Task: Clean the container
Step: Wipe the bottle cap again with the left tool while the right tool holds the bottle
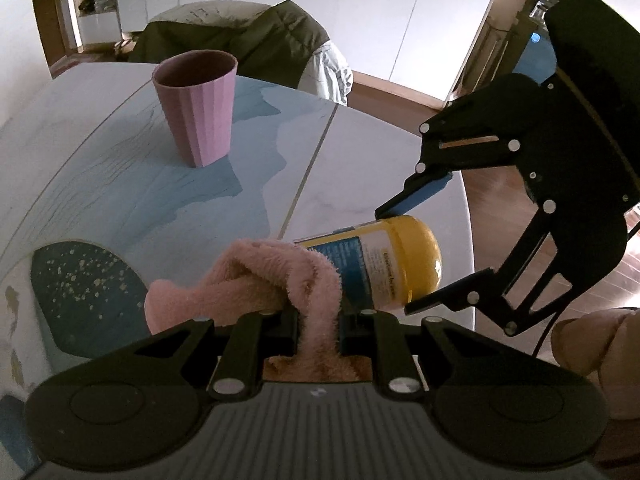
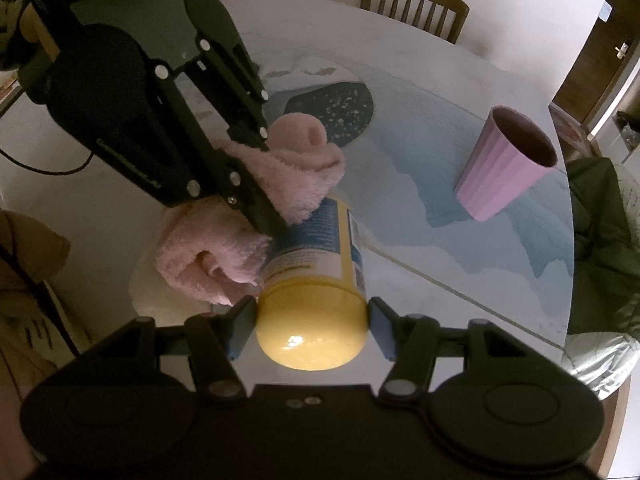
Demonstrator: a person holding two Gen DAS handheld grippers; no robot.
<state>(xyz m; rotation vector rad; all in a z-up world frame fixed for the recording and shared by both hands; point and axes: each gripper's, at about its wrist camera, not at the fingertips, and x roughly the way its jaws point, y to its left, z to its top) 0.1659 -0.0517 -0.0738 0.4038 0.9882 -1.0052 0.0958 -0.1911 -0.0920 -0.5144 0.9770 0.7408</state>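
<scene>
Container: yellow-capped, blue-white label, on side, cap clamped by right hand-held gripper; left hand-held gripper pinches pink cloth.

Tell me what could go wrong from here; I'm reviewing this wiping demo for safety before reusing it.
1. The right gripper clamps the yellow container only at its rounded yellow end, so pressure from the cloth might twist it out of the grip.
2. The pink cloth is pinched in the left gripper by a narrow fold, so it could pull free mid-wipe.
3. The pink cup stands upright on the table beyond; a wide sweep might topple it.
</scene>
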